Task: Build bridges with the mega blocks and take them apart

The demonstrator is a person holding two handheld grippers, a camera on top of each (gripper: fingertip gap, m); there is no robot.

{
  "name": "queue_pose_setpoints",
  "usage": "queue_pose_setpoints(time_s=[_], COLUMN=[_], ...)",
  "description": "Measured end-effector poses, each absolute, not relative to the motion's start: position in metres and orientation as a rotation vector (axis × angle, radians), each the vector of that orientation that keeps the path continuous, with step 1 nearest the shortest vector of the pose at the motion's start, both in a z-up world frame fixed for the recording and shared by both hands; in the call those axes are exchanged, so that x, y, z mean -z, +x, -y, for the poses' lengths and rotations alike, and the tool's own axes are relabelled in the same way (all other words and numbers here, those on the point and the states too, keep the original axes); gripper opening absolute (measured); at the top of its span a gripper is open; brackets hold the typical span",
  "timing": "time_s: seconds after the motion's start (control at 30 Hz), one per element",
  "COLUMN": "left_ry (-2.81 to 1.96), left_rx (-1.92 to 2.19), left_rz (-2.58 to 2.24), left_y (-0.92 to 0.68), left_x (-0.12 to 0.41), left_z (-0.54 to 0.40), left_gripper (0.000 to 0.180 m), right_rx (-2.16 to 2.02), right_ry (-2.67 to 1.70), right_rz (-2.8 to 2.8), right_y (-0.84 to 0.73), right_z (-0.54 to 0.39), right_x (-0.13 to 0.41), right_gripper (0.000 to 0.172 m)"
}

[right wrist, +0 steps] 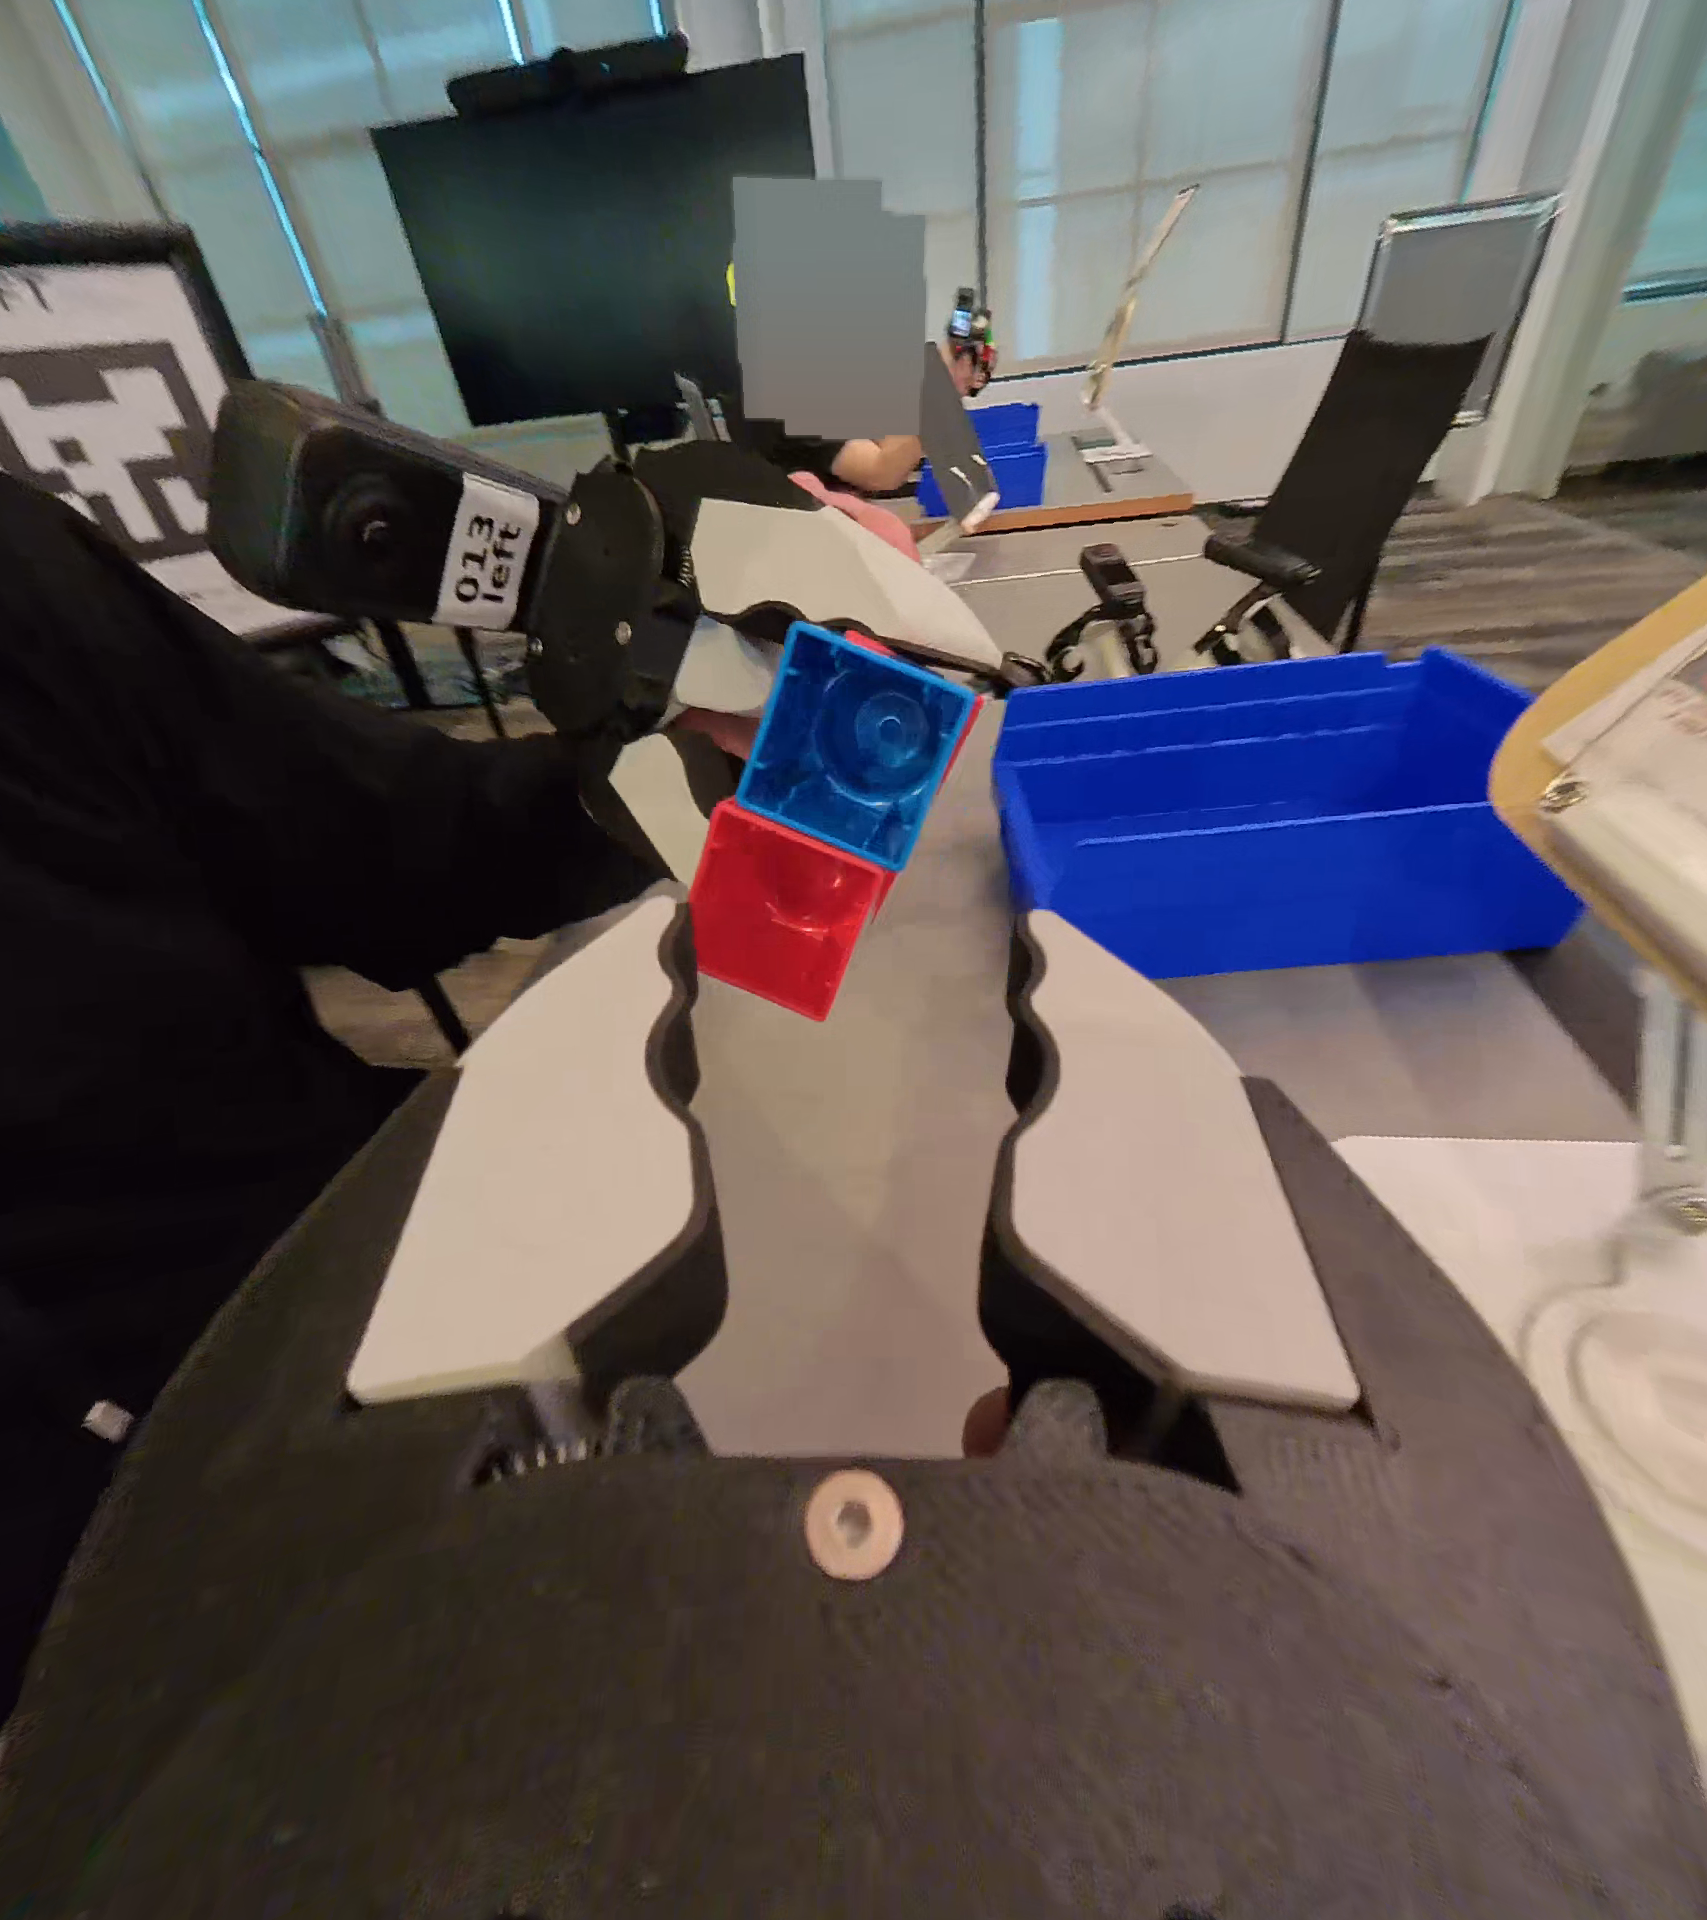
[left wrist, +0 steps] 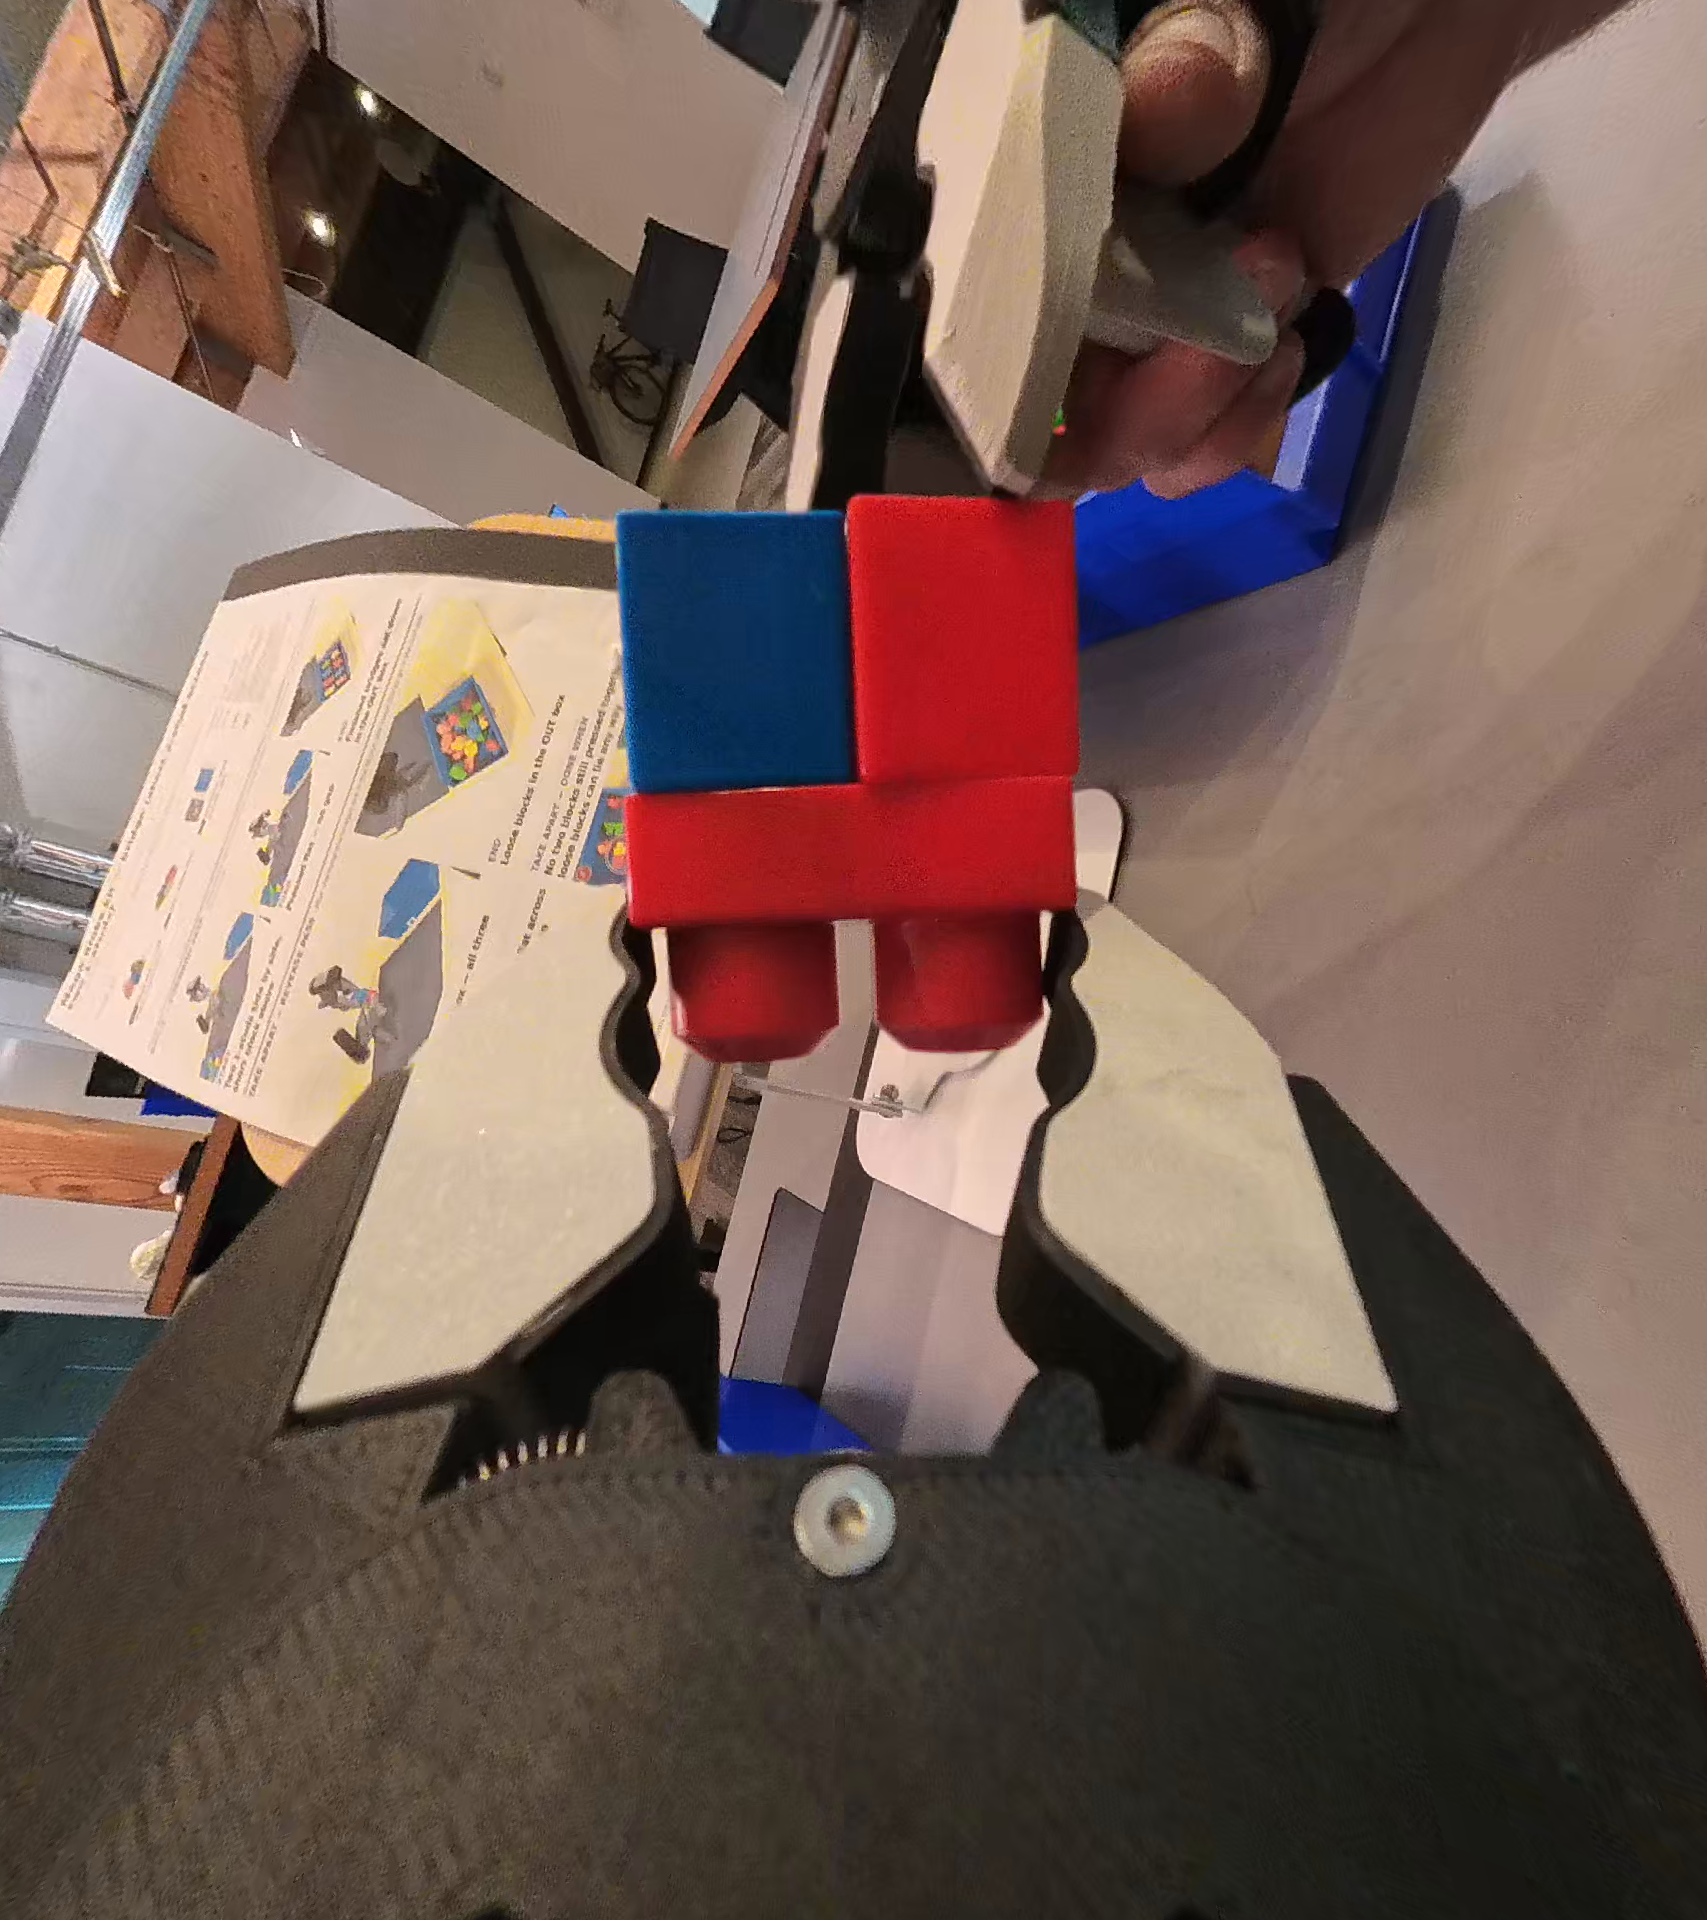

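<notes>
Grey tabletop [right wrist: 1348,1049] ran under both grippers, with tall windows and a dark screen [right wrist: 589,239] at the far side of the room. On the table to the right stood a blue bin [right wrist: 1275,831], and an instruction sheet [left wrist: 329,810] stood propped on a stand nearby.

Held up off the table was the block bridge [left wrist: 849,758] — a long red block [left wrist: 849,852] with a blue block [left wrist: 735,655] and a second red block [left wrist: 963,644] pressed side by side onto it. The left gripper [left wrist: 849,977] was clenched on the long red block, its two studs sitting between the fingertips, so the bridge stuck out straight beyond the jaws. From the right wrist view the hollow undersides of the two smaller blocks faced the camera.

The right gripper [right wrist: 849,956] stood spread wide and bare. The bridge hung just beyond its left fingertip [right wrist: 672,966], near but not between the pads — the lower red block closest to it.
</notes>
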State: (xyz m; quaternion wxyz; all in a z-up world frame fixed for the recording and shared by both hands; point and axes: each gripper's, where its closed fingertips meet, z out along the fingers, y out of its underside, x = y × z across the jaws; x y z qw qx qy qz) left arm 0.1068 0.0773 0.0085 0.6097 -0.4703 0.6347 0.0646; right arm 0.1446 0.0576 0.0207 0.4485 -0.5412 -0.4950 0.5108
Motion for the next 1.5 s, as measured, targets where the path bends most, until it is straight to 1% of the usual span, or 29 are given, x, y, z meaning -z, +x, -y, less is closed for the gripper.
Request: queue_pose_setpoints(time_s=[0.13, 0.3, 0.37, 0.43, 0.6, 0.73, 0.8, 0.9, 0.97, 1.07, 1.13, 1.2, 1.33, 1.5], left_ry=[-1.072, -1.077, -1.073, -1.073, -1.054, -1.051, -1.100, -1.153, -1.239, -1.313, -1.301, -1.307, -1.289, -1.274], left_rx=[-0.206, -0.241, -0.261, -0.304, -0.391, -0.358, -0.251, -0.094, 0.196, 0.660, 0.905, 1.085, 1.196, 1.204], left_rz=[-1.468, -1.465, -1.467, -1.460, -1.458, -1.454, -1.443, -1.367, -1.306, -1.249, -1.237, -1.217, -1.156, -1.125], left_y=[0.109, 0.113, 0.117, 0.118, 0.118, 0.119, 0.119, 0.112, 0.111, 0.120, 0.127, 0.133, 0.131, 0.131], left_x=[-0.008, -0.005, -0.004, -0.003, -0.006, -0.011, -0.014, -0.027, -0.031, -0.029, -0.028, -0.025, -0.023, -0.021], left_z=[-0.081, -0.084, -0.084, -0.087, -0.092, -0.091, -0.088, -0.087, -0.083, -0.072, -0.062, -0.056, -0.061, -0.064], left_gripper=[0.072, 0.072, 0.072, 0.072, 0.072, 0.073, 0.075, 0.085, 0.086, 0.079, 0.065, 0.059, 0.038, 0.036], right_rx=[-1.354, -1.307, -1.261, -1.262, -1.290, -1.315, -1.297, -1.313, -1.335, -1.351, -1.371, -1.378, -1.383, -1.402], right_ry=[-1.343, -1.373, -1.424, -1.439, -1.406, -1.348, -1.334, -1.298, -1.264, -1.247, -1.230, -1.231, -1.227, -1.239], right_rz=[1.220, 1.204, 1.218, 1.217, 1.162, 1.136, 1.127, 1.094, 1.108, 1.142, 1.152, 1.176, 1.189, 1.175], right_y=[0.143, 0.142, 0.137, 0.134, 0.135, 0.136, 0.139, 0.146, 0.149, 0.148, 0.146, 0.143, 0.140, 0.140], right_z=[-0.054, -0.057, -0.058, -0.057, -0.063, -0.063, -0.064, -0.068, -0.066, -0.063, -0.060, -0.057, -0.054, -0.057], right_x=[-0.021, -0.020, -0.012, -0.008, -0.009, -0.015, -0.018, -0.025, -0.028, -0.025, -0.023, -0.019, -0.017, -0.014], right_gripper=[0.062, 0.060, 0.051, 0.038, 0.036, 0.036, 0.036, 0.036, 0.036, 0.036, 0.036, 0.036, 0.035, 0.035])
